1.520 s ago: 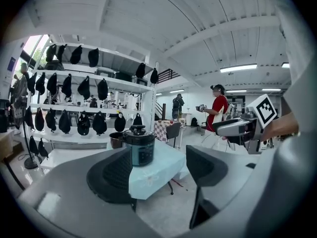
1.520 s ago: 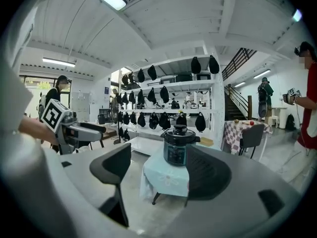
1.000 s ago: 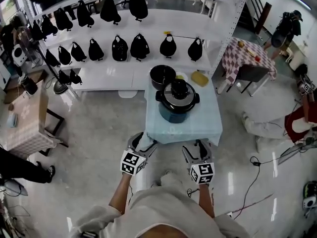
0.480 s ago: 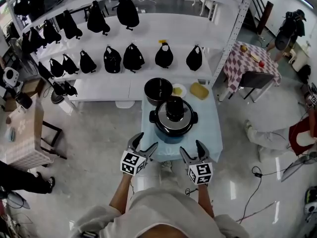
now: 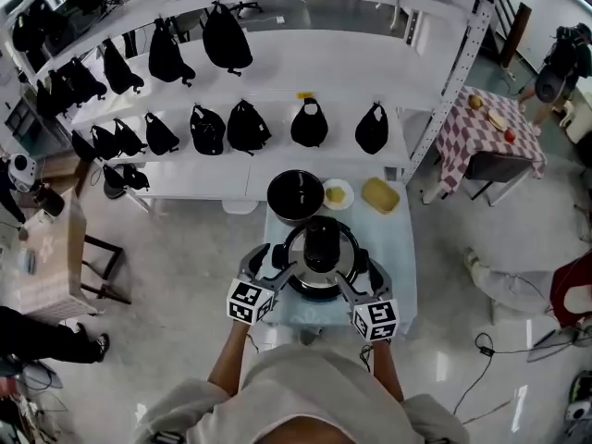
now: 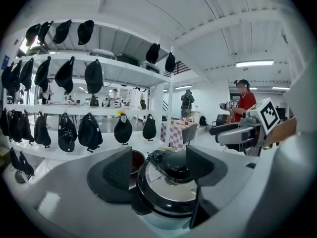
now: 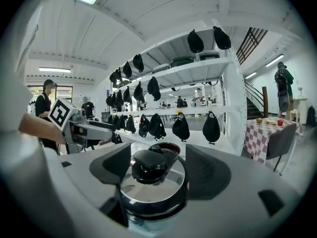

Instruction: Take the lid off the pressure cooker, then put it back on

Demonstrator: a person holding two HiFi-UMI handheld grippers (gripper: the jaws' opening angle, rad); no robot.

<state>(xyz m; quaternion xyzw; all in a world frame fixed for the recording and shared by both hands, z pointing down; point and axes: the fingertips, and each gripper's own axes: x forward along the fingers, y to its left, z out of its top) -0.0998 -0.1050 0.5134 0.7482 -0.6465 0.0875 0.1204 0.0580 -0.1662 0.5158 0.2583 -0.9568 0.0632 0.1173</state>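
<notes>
Moved: both grippers fwd since 0.5 s ago, now flanking the cooker.
L gripper (image 5: 275, 260): jaws wide, empty, cooker lid betw. them in its own view.
R gripper (image 5: 359, 276): jaws wide, empty, lid handle (image 7: 148, 165) betw. them.
Pressure cooker (image 5: 319, 265): on blue-clothed table (image 5: 398, 266), lid (image 5: 319, 282) on.
Behind cooker: black pot (image 5: 296, 195), touching or just apart, can't tell.

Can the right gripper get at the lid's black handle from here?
Probably yes: the right gripper stands open, the lid handle lies straight ahead between its jaws, and nothing blocks it.
</notes>
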